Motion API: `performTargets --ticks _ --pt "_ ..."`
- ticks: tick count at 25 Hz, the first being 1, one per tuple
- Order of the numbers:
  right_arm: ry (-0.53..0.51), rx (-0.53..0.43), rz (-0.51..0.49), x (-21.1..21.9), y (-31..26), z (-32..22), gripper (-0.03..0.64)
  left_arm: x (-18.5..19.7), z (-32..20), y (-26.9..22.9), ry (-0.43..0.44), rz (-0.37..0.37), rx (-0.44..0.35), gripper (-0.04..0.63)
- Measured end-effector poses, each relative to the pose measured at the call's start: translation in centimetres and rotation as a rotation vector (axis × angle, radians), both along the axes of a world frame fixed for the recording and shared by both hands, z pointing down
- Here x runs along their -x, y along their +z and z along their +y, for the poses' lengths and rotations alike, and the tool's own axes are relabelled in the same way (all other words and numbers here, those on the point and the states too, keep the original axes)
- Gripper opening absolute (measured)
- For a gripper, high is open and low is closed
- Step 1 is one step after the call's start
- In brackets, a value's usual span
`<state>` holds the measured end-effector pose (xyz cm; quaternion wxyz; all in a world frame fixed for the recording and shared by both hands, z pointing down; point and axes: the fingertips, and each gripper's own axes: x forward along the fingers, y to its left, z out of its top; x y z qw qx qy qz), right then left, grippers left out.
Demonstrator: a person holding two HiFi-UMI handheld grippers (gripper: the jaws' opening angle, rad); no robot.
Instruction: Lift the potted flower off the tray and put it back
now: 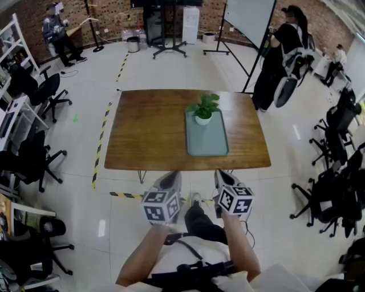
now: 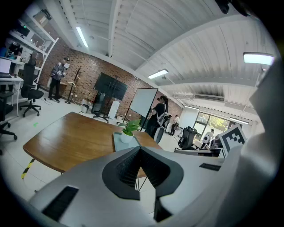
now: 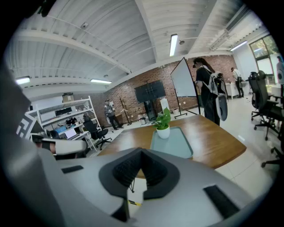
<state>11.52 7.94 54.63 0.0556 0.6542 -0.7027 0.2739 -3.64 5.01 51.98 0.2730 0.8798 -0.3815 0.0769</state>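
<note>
A small potted flower [image 1: 203, 109], green leaves in a white pot, stands at the far end of a pale green tray [image 1: 207, 142] on the wooden table [image 1: 148, 137]. Both grippers hover short of the table's near edge, well apart from tray and pot. My left gripper [image 1: 170, 177] is shut with nothing in it, and so is my right gripper [image 1: 220, 174]. In the left gripper view the jaws of the left gripper [image 2: 141, 149] meet, with the potted flower [image 2: 128, 131] far ahead. In the right gripper view the right gripper [image 3: 141, 151] is shut, and the potted flower [image 3: 162, 123] stands on the tray [image 3: 175, 144].
Office chairs stand at the left [image 1: 31, 157] and right [image 1: 333, 194] of the table. One person [image 1: 282, 54] stands past the table's far right corner, another [image 1: 57, 31] at the far left. Yellow-black floor tape [image 1: 101, 140] runs along the table's left side. A whiteboard [image 1: 251, 17] stands at the back.
</note>
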Motion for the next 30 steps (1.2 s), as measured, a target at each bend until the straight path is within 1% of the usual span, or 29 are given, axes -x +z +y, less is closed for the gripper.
performTargets --ticks 8,11,19,23,24,30 --pt "0.037 -0.027 -0.015 -2.3 -0.4 -5.3 0.011 -1.4 -3.9 -1.2 0.017 -0.003 -0.029 -0.003" --pt "0.047 -0.032 -0.027 -3.1 -0.2 -8.5 0.011 -1.8 -6.3 -1.6 0.018 0.000 -0.035 -0.003" --pt "0.077 -0.032 -0.042 -6.5 0.2 -16.6 0.011 -4.9 -12.8 -2.0 0.031 -0.002 -0.038 -0.003" --pt "0.094 -0.017 -0.095 -8.3 1.5 -20.0 0.012 -7.0 -15.5 -1.7 0.044 -0.009 -0.028 -0.003" --pt "0.097 -0.014 -0.107 -8.7 1.7 -20.8 0.025 -7.6 -16.0 -1.6 0.048 -0.011 -0.026 -0.003" --pt "0.150 0.015 -0.156 -10.9 3.8 -24.2 0.028 -10.5 -18.1 -0.5 0.079 -0.033 -0.016 -0.003"
